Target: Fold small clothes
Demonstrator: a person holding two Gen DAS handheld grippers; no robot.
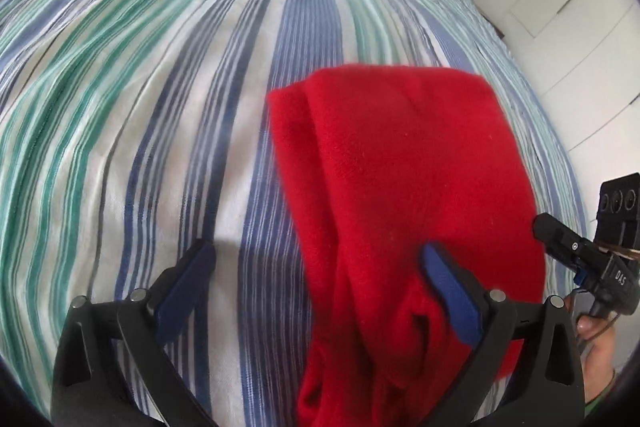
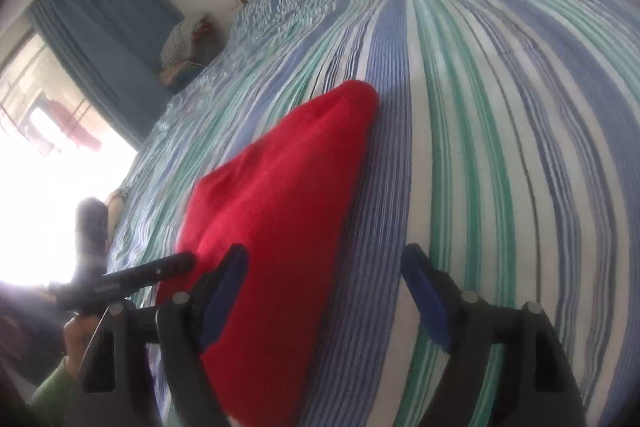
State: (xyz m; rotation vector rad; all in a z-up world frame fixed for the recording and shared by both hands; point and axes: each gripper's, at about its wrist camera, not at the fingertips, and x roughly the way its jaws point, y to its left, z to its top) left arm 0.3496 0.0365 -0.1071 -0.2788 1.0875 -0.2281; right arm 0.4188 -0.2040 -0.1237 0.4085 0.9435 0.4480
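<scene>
**Red garment lies between two spread grippers**

The red garment (image 1: 400, 187) lies folded on the striped bed (image 1: 160, 107), long axis running away. The left gripper (image 1: 316, 279) and right gripper (image 2: 324, 283), both apart and clamping nothing, straddle its near end.

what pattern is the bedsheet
Stripes of blue, green and white on the bedsheet, clearest in the right wrist view.

Each tool is black plastic with blue pads (image 1: 452, 291) and round silver screw heads (image 2: 468, 295). One housing bears white "DAS" lettering (image 1: 621, 274). The person wears a green sleeve (image 2: 52, 391).
</scene>
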